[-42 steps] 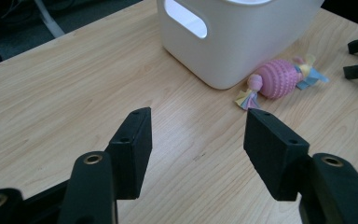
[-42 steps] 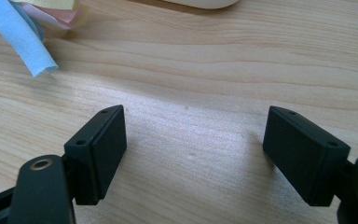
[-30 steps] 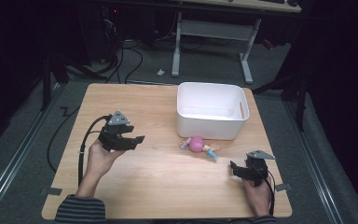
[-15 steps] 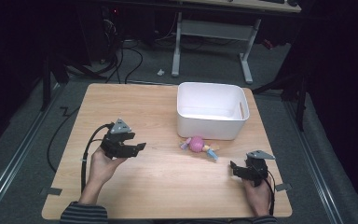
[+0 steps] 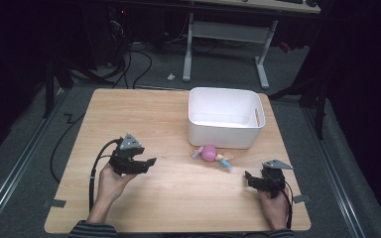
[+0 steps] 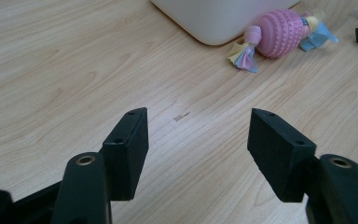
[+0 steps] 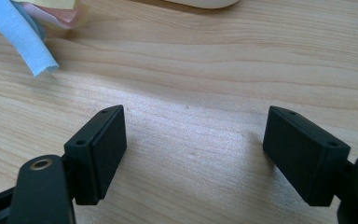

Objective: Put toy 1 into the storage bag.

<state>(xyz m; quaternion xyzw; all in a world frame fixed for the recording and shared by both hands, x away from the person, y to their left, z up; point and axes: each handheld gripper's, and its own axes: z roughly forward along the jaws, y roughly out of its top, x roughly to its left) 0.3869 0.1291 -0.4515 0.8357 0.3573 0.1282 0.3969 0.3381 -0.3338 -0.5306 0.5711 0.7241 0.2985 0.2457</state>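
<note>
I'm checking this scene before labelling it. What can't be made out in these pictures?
- White bin: the high view leaves the floor under its near wall hidden; the left gripper view cuts it off at the top edge.
- Pink toy: too small in the high view to tell what it is; in the right gripper view just its blue strip shows at the corner.
- Right gripper: small and dark in the high view.
</note>
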